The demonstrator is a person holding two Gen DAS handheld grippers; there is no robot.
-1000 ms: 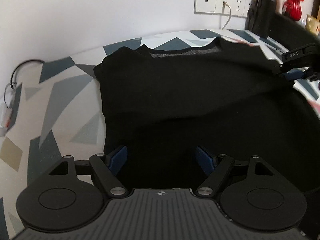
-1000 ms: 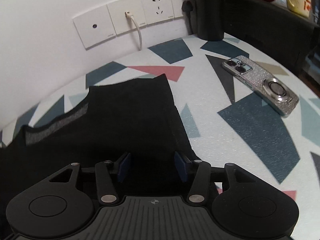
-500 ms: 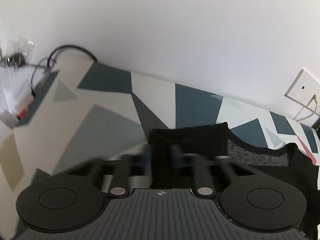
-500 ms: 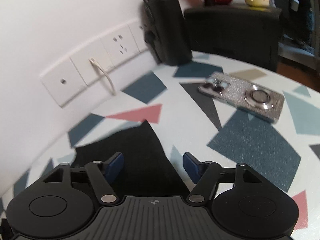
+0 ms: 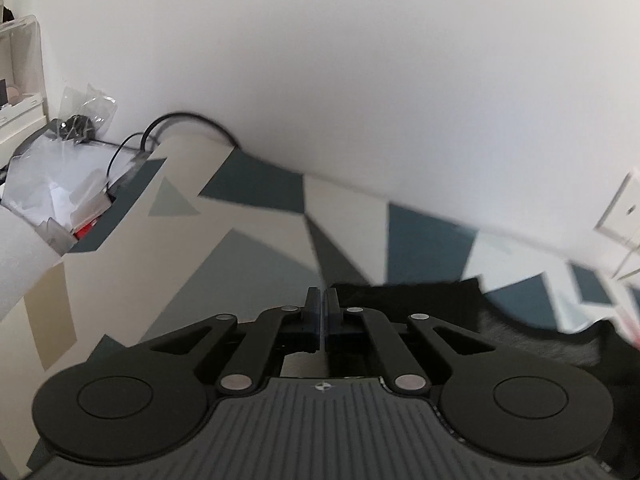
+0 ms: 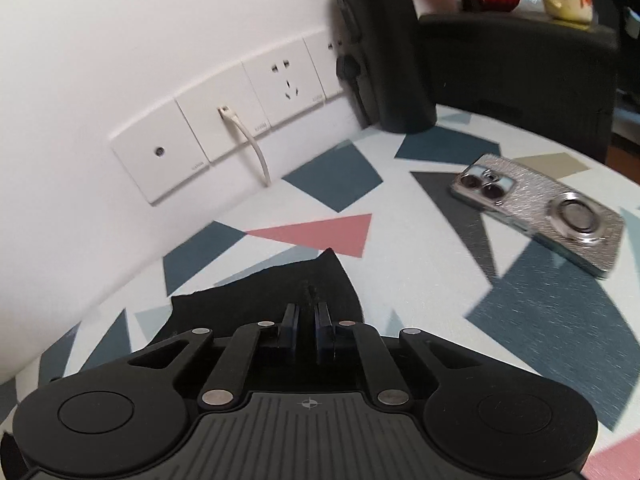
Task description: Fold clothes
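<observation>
Left wrist view: left gripper (image 5: 321, 312) now clamped tight on the black garment's (image 5: 420, 300) corner, no longer spread over its body.

Right wrist view: right gripper (image 6: 305, 320) newly pinching the other corner on the patterned tabletop (image 6: 420, 280); probably ready for folding.

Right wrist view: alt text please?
The right gripper is shut on a corner of a black garment lying on a patterned table. Beyond lie a phone, a black bottle and wall sockets.
</observation>
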